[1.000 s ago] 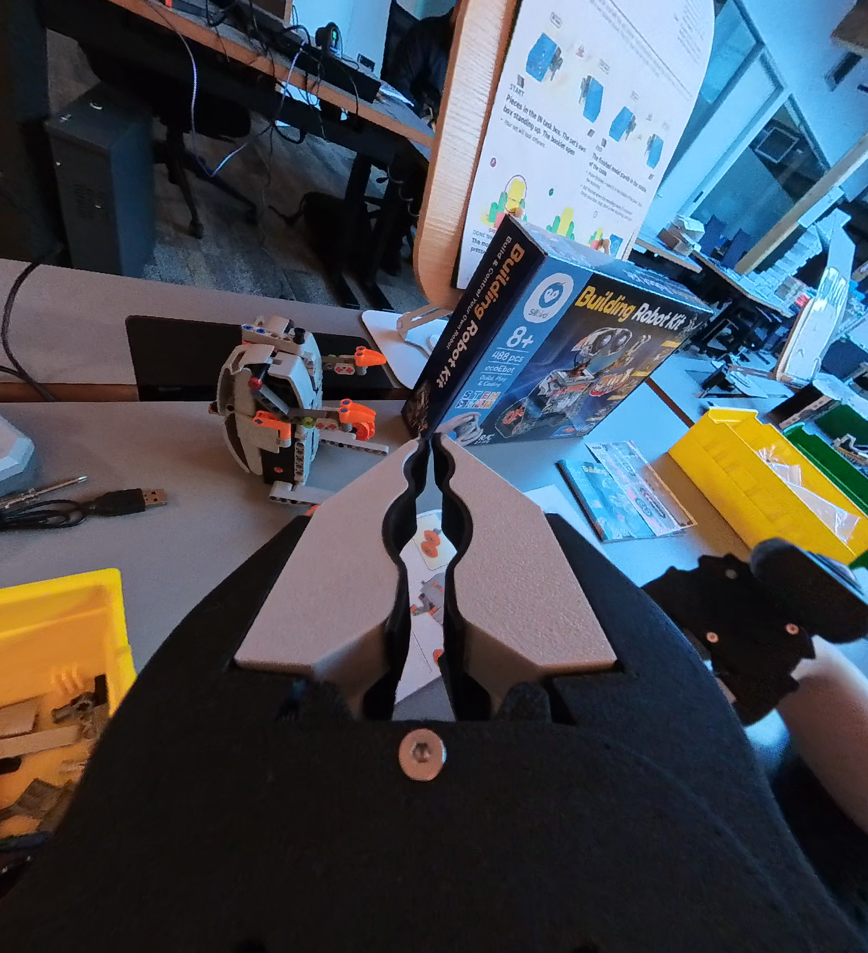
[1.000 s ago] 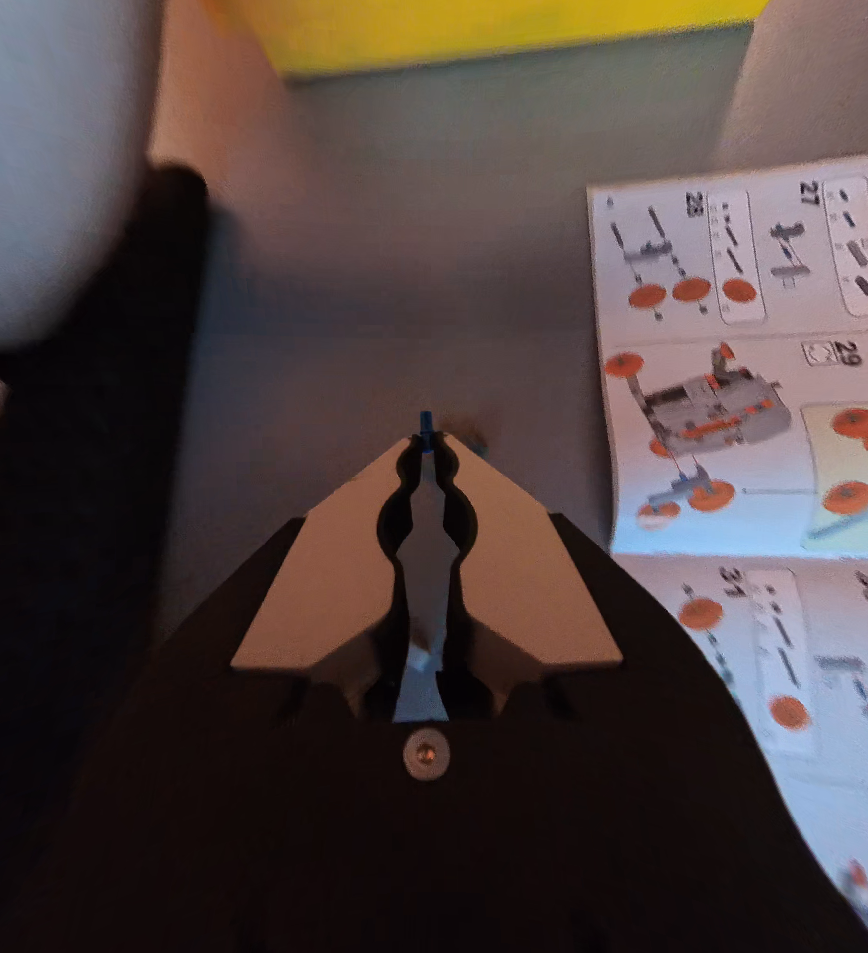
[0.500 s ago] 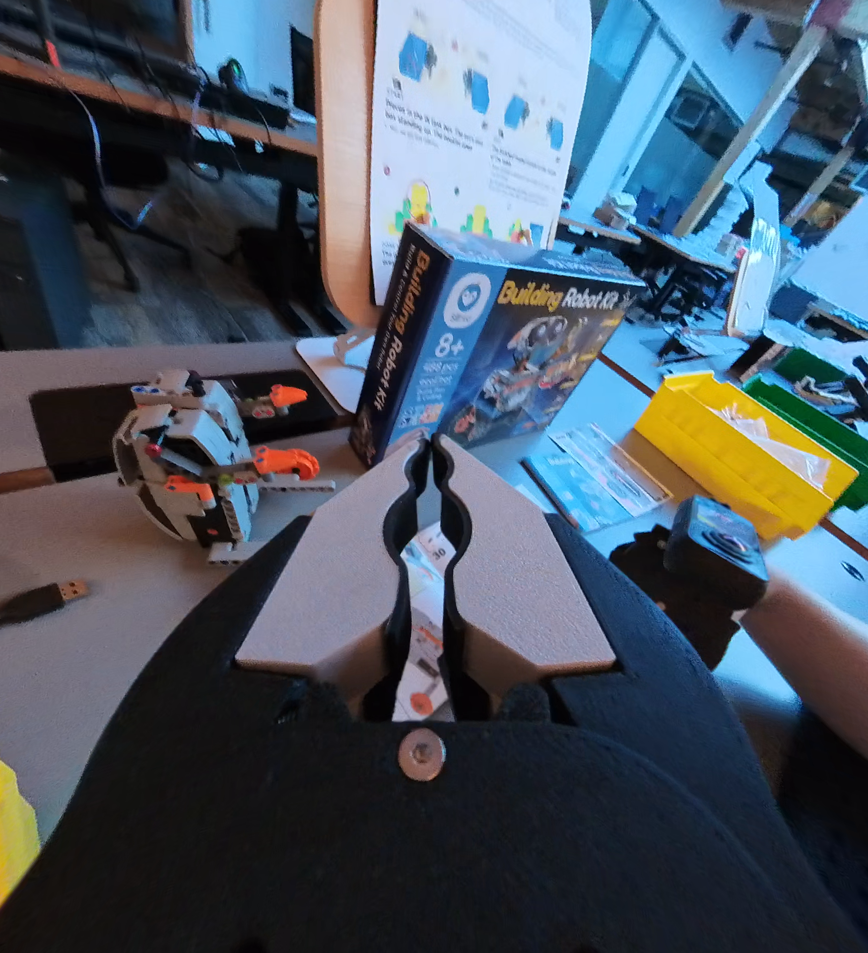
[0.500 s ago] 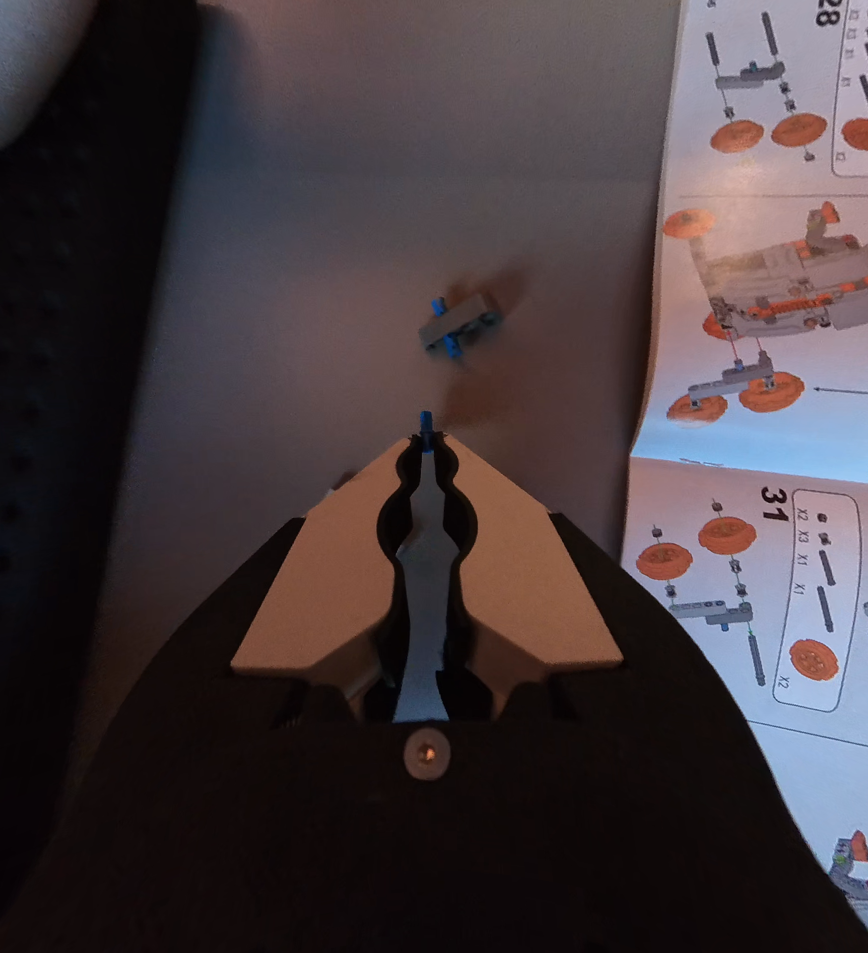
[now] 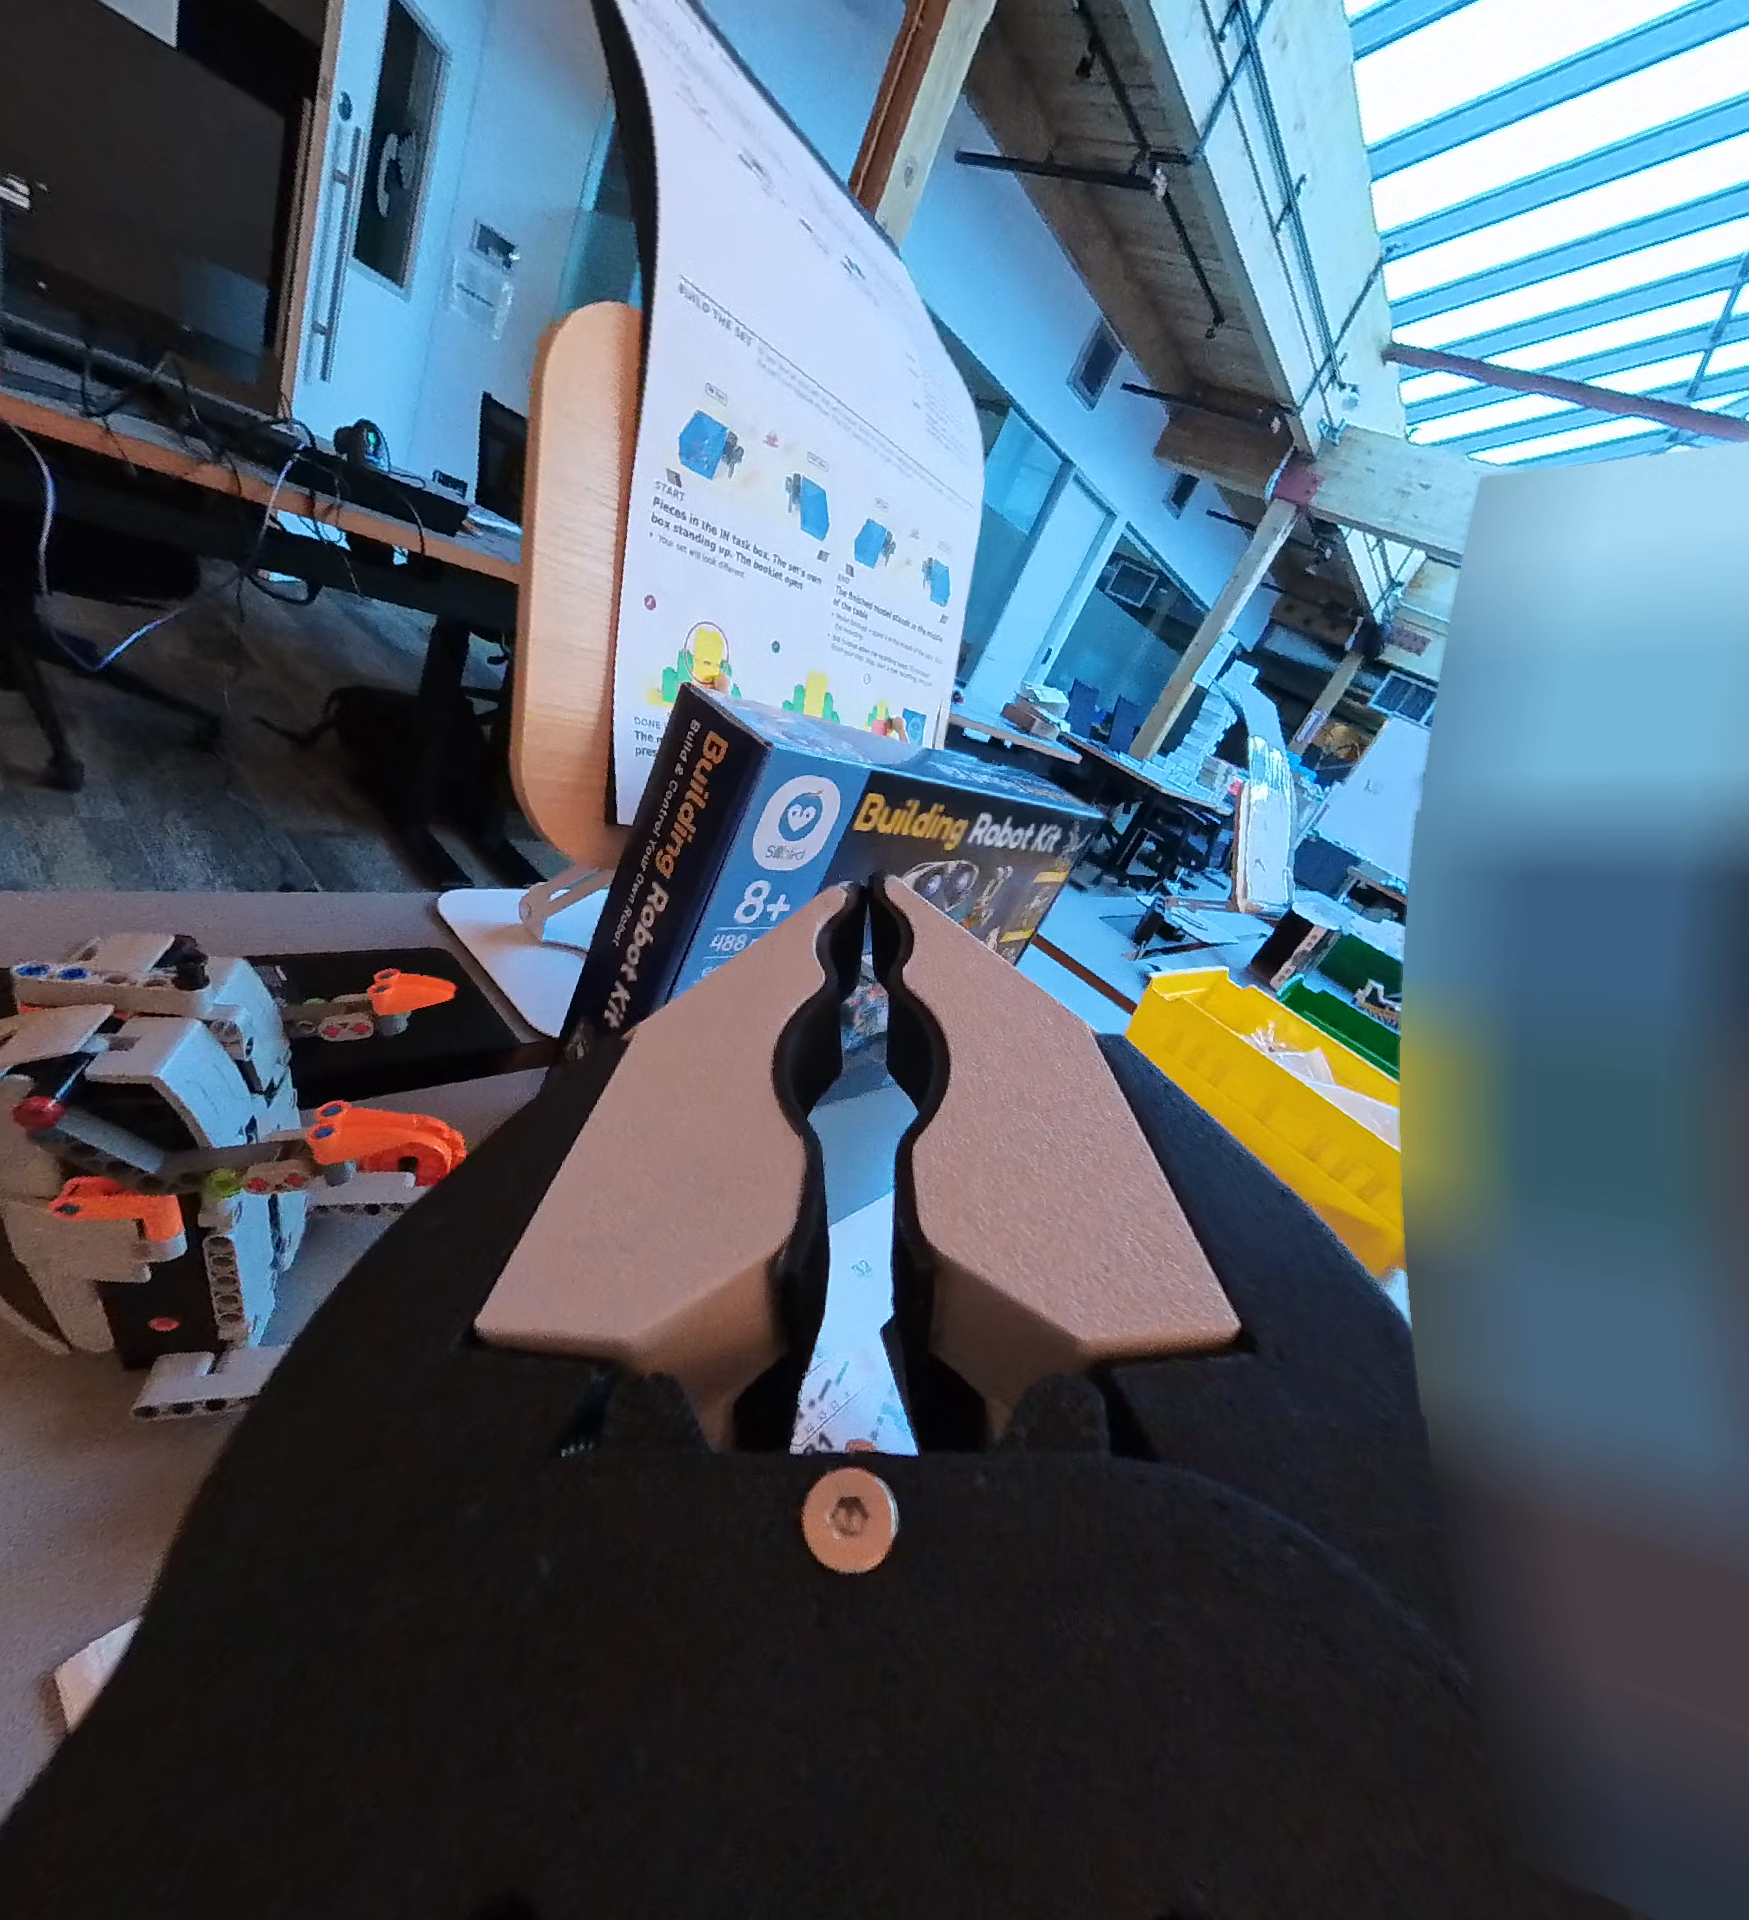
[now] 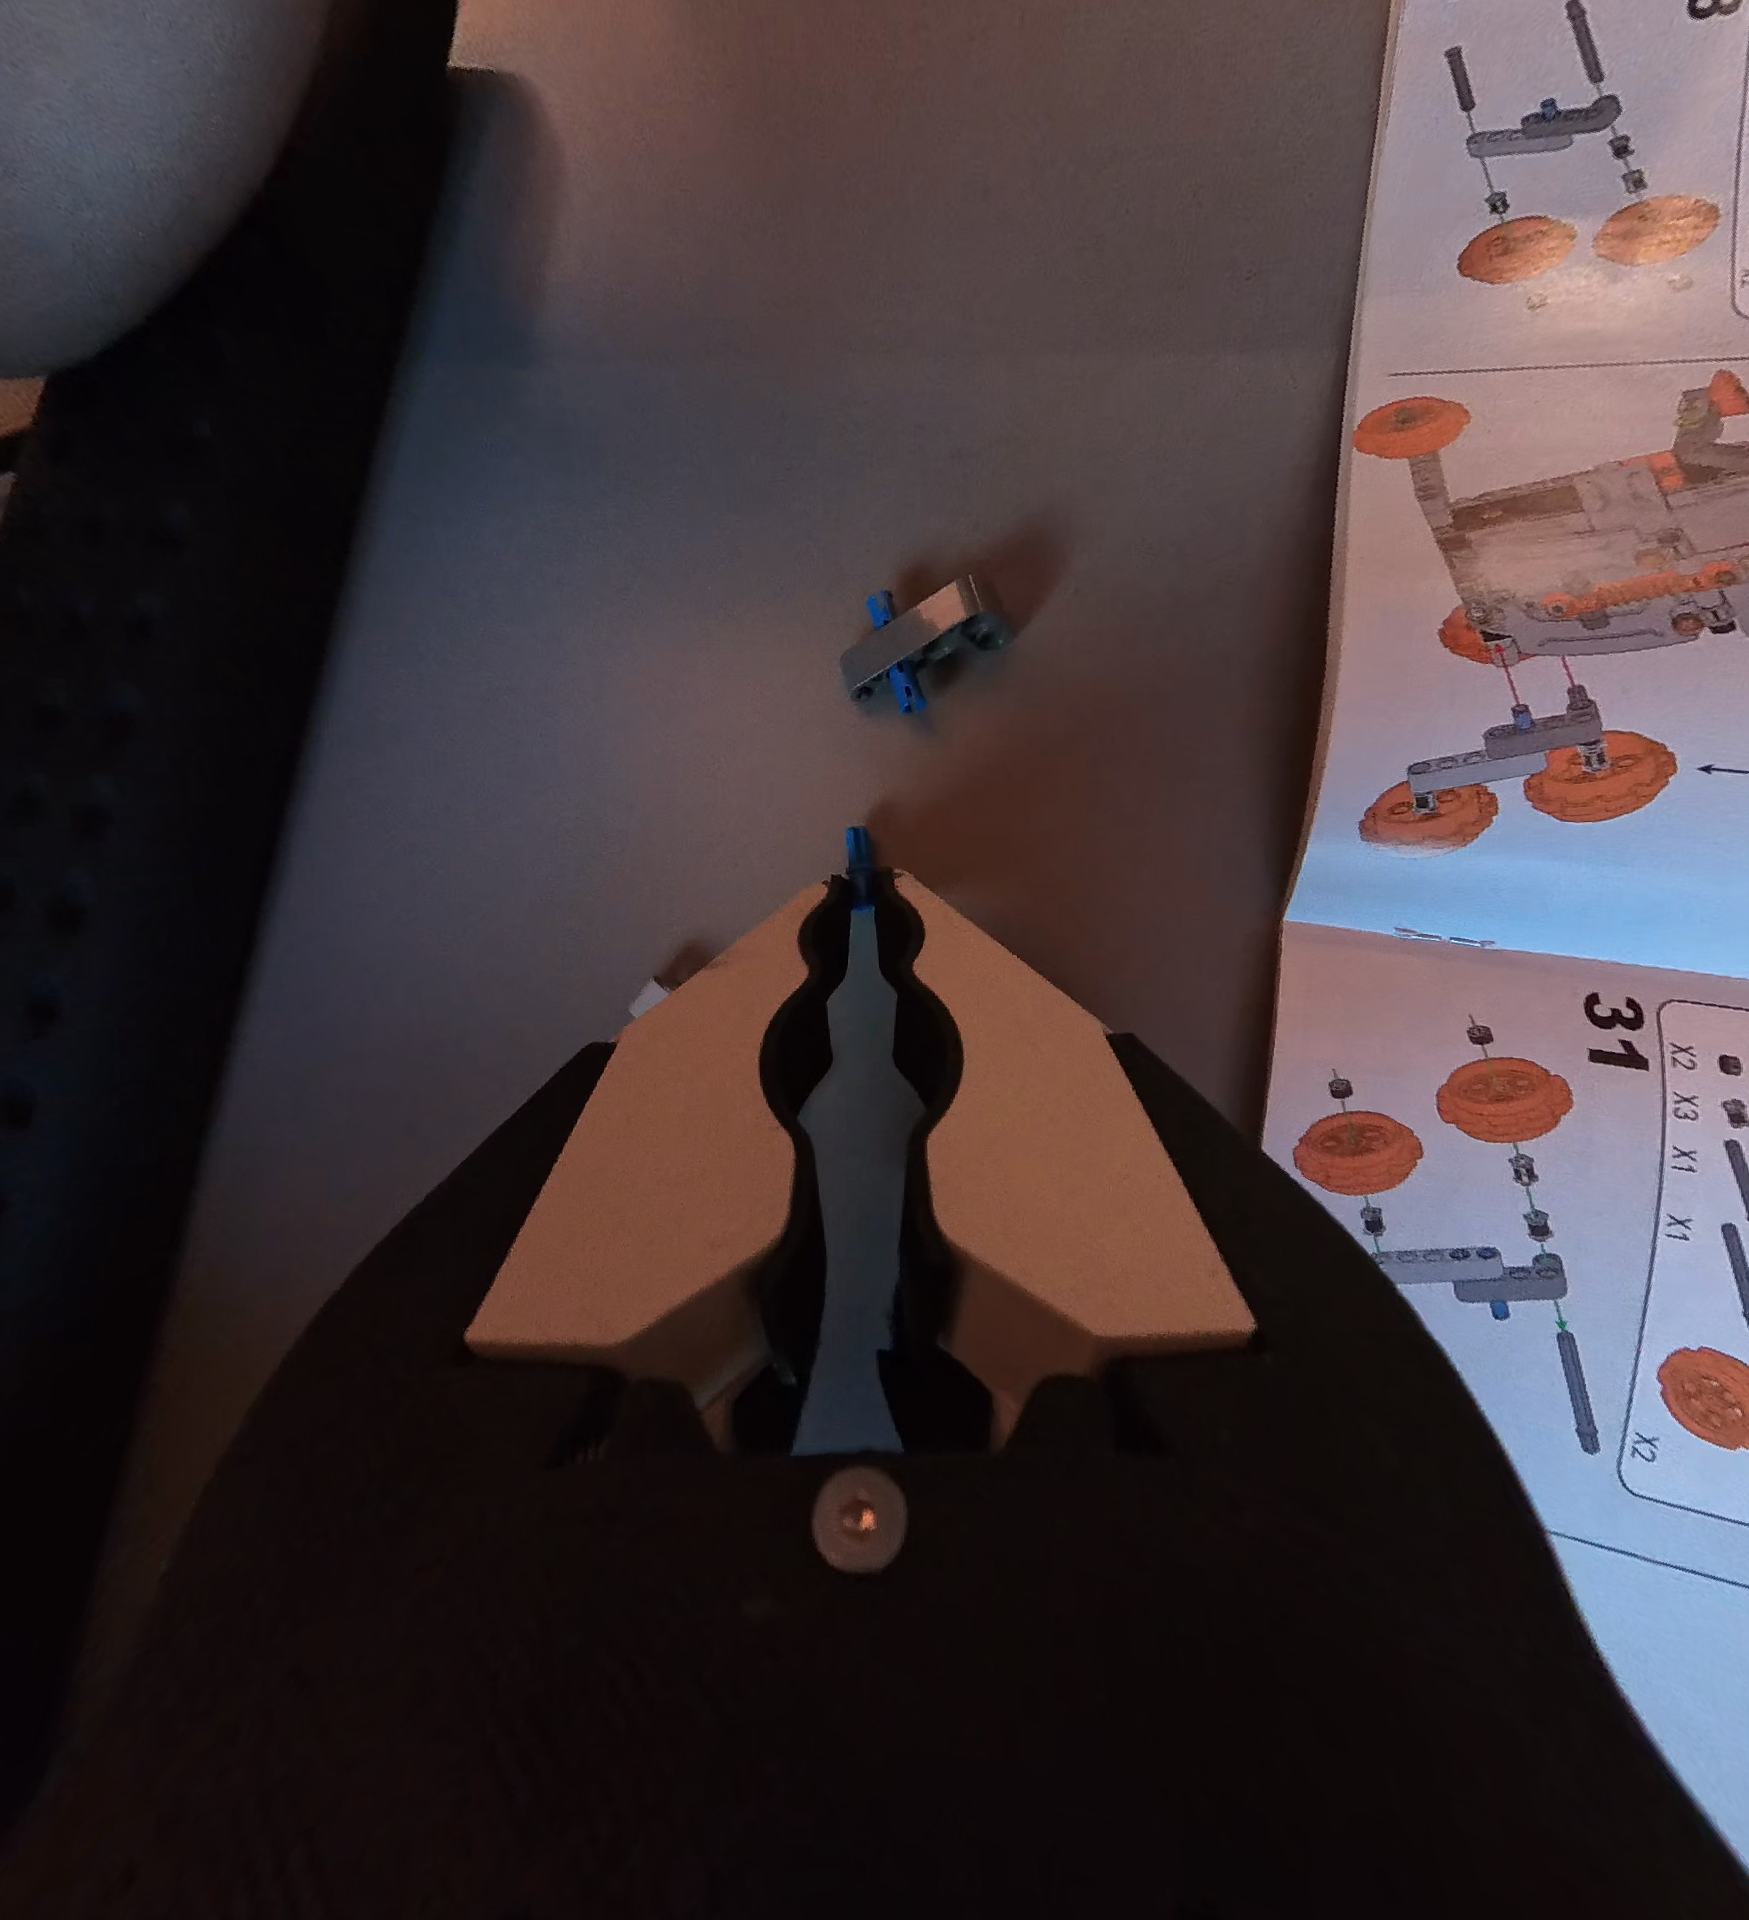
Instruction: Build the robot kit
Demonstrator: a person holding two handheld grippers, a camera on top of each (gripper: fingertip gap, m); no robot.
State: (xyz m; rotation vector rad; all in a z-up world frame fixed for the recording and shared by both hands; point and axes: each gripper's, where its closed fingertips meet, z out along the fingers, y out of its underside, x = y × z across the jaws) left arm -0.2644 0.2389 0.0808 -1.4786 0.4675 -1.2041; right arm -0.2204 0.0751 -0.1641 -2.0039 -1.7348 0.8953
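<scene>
My right gripper (image 6: pixel 859 881) is shut on a small blue pin (image 6: pixel 857 850) that sticks out past its tips. It hovers over the grey table, just short of a small grey beam (image 6: pixel 927 636) with a blue pin through it. My left gripper (image 5: pixel 868 891) is shut and empty, raised above the table and tilted up. It points at a dark blue kit box (image 5: pixel 828 862). A grey and orange brick-built robot body (image 5: pixel 153 1153) lies to its left.
An open instruction booklet (image 6: pixel 1576 727) lies right of the grey beam. The other gripper's black body (image 6: pixel 122 727) fills the left of the right wrist view. A yellow bin (image 5: pixel 1275 1091) and a green bin (image 5: pixel 1348 987) stand at the right, a wooden sign stand (image 5: pixel 579 582) behind the box. Some 30 centimetres of space lies between my two pairs of fingers.
The left gripper has tilted upward and swung left; the robot body now sits closer at its left. The right gripper has moved forward over the table, bringing the grey beam into view, then steadied.
</scene>
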